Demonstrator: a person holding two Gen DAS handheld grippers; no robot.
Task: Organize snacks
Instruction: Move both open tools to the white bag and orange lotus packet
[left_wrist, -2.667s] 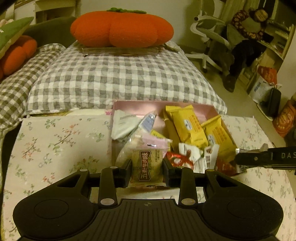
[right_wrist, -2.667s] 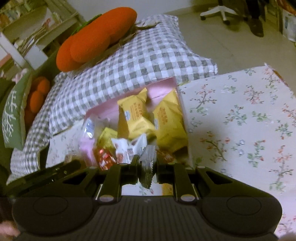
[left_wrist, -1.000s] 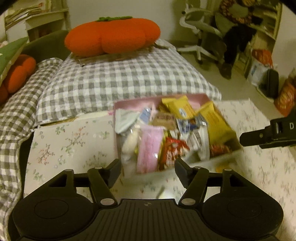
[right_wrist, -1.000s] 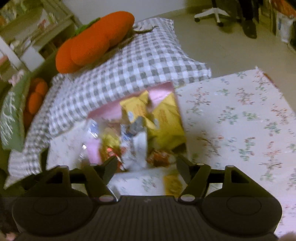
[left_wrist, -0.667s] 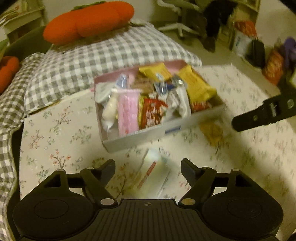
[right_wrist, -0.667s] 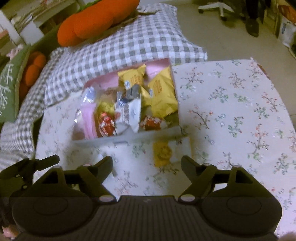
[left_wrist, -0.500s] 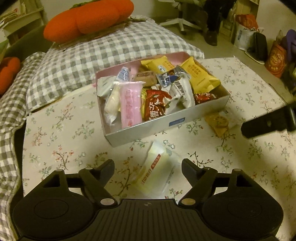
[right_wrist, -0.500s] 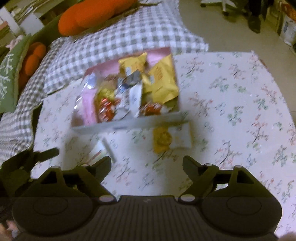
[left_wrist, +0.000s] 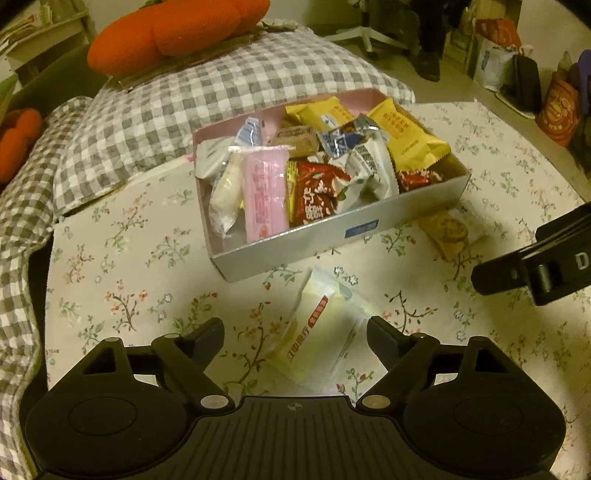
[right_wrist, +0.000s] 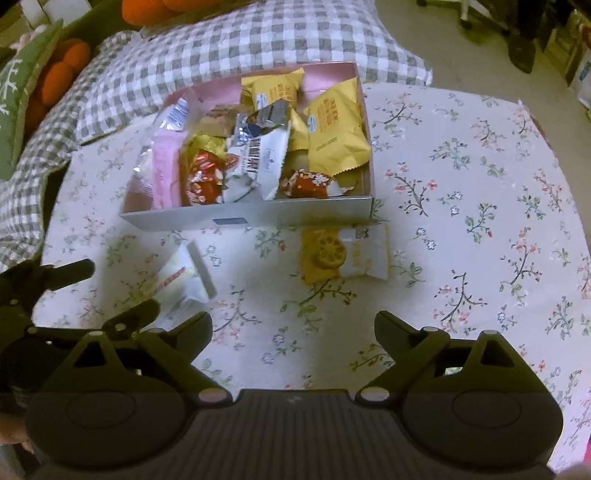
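A grey box with a pink inside (left_wrist: 332, 236) (right_wrist: 258, 216) stands on the floral tablecloth and holds several snack packets. A pale yellow-white packet (left_wrist: 321, 339) (right_wrist: 184, 280) lies on the cloth in front of the box, between the fingers of my left gripper (left_wrist: 295, 338), which is open and empty. A yellow-and-white lotus-chip packet (right_wrist: 343, 254) (left_wrist: 448, 229) lies by the box's front right corner. My right gripper (right_wrist: 293, 328) is open and empty, held back above the cloth before that packet.
A grey checked cushion (left_wrist: 207, 92) with an orange pumpkin plush (left_wrist: 177, 33) lies behind the box. The right gripper's finger (left_wrist: 532, 269) shows at the right of the left view. An office chair and bags (left_wrist: 517, 74) stand on the floor beyond.
Both grippers let go of their packets into the box and opened, then pulled back and up. The two loose packets on the cloth have come into view.
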